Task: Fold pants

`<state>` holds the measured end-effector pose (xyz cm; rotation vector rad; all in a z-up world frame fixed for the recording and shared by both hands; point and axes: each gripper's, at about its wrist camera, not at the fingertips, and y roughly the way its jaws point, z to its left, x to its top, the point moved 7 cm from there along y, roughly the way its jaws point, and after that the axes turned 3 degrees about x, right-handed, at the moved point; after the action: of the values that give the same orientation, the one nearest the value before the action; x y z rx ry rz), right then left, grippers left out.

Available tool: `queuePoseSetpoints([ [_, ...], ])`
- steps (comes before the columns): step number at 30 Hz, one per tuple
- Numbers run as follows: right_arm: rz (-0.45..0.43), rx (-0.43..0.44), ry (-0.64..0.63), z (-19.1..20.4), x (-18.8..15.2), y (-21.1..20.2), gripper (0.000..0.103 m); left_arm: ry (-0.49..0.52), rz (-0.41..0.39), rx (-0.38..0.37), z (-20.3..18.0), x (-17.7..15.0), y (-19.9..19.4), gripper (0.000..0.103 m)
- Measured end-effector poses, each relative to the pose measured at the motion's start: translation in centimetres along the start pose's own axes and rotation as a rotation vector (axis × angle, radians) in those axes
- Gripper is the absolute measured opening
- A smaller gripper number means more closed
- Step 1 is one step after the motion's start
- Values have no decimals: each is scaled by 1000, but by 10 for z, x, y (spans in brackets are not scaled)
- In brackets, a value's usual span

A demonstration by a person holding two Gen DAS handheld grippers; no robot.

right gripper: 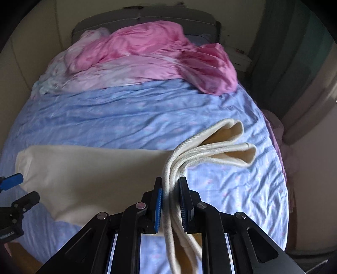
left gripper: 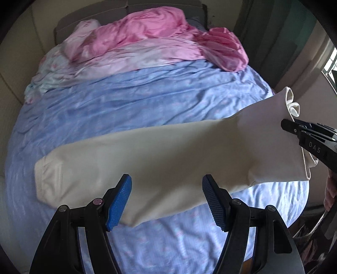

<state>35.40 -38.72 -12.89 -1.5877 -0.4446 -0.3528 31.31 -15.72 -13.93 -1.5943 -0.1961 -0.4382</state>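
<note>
Cream pants stretch sideways above the blue bed sheet. My right gripper is shut on the bunched ribbed waistband, which loops out past its pads; in the left wrist view it shows at the right edge. My left gripper stands wide over the leg part, blue pads on either side of smooth, unpinched cloth. The cuff end trails to the left, blurred. In the right wrist view the left gripper sits by that cuff end.
A heap of pink bedding covers the head of the bed, in front of a grey headboard. A pale wall runs along the left side. A dark curtain and a doorway lie to the right, past the bed's edge.
</note>
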Motion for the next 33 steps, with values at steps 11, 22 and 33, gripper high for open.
queuePoseSetpoints([
  [11, 95, 2, -103, 128, 4, 30, 16, 10, 25, 32, 101, -25, -4, 68],
  [22, 305, -29, -253, 228, -18, 121, 16, -57, 128, 30, 161, -53, 40, 68],
  [33, 421, 15, -436, 314, -32, 182, 6, -170, 204, 73, 206, -76, 66, 68],
])
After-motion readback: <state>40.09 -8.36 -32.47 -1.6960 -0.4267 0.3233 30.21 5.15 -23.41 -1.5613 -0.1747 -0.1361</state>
